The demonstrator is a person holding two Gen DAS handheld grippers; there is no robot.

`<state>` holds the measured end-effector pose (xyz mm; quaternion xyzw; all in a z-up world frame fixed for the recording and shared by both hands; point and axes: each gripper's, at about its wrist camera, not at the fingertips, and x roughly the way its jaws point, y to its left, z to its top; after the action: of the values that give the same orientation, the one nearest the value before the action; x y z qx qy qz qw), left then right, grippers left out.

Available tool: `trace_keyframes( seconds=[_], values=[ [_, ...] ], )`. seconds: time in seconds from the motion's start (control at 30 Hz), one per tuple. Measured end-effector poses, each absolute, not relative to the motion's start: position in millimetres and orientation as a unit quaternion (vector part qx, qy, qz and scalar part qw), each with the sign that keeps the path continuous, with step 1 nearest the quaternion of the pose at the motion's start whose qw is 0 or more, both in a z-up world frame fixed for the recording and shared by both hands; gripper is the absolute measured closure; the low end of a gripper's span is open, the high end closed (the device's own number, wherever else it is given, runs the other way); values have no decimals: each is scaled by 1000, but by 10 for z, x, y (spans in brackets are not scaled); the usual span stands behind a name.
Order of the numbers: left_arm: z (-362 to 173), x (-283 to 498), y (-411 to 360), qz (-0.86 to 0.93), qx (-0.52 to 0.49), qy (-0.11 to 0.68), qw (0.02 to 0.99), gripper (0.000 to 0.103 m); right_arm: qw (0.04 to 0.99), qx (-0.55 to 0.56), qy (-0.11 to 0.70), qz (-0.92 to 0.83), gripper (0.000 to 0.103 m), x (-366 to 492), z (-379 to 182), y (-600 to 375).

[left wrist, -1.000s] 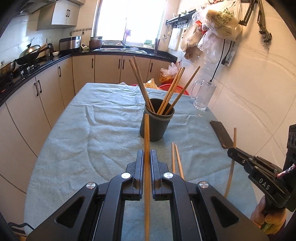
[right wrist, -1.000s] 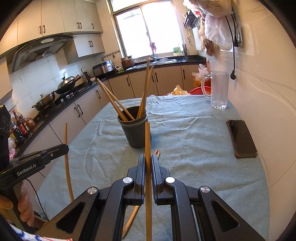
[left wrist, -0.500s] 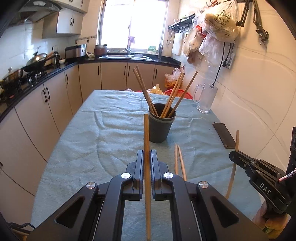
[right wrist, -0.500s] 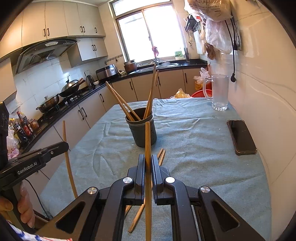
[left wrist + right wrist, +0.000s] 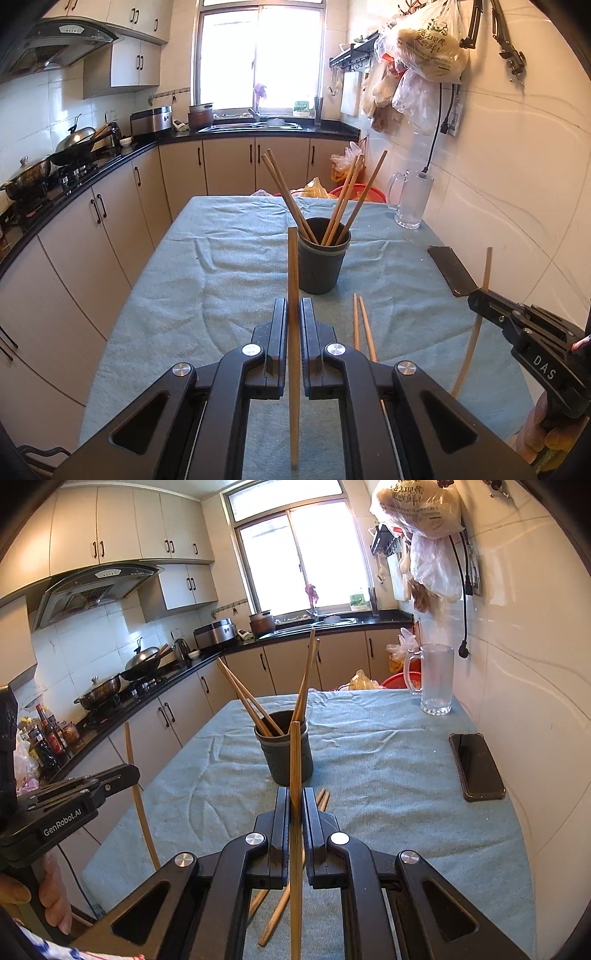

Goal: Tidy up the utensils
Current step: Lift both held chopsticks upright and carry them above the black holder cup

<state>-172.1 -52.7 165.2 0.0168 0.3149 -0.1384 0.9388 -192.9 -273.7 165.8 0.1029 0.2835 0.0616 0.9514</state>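
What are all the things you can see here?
cup: 1, dark grey, mid-table, five chopsticks in it
loose chopsticks: 2, brown, on cloth before cup
cloth: 1, blue-green, covers table
mug: 1, clear, far right
phone: 1, black, right edge
pots: 2, metal, stove at left
left gripper: black, shut on one chopstick
right gripper: black, shut on another chopstick

A lived-in home kitchen: beige cabinets (image 5: 229, 166) under a black counter (image 5: 110, 158), a range hood (image 5: 92, 587) above a wok (image 5: 142, 662) on the gas stove, a sink (image 5: 251, 126) below the window (image 5: 258, 55), and grocery bags (image 5: 424, 48) hanging on the tiled wall.
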Motion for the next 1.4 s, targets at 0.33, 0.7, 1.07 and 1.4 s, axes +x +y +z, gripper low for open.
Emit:
trace_keyframes(
  seconds=[0.33,0.7,1.07,1.4],
  values=[
    [1692,-1611,-449,-134,15,314,940,97,957,98,266,66,96,-1890,1834,-2720],
    [1719,-1396,-429,-136,21,313,940,97,959,70,265,75,96,-1711,1913,-2595],
    [1783,-1209,-487,-172,14,315,933,97,959,70,262,85,96,-1536,2008,-2607],
    [1896,-1139,-538,-184,20,303,935,97,957,83,264,91,96,-1415,2079,-2678]
  ],
)
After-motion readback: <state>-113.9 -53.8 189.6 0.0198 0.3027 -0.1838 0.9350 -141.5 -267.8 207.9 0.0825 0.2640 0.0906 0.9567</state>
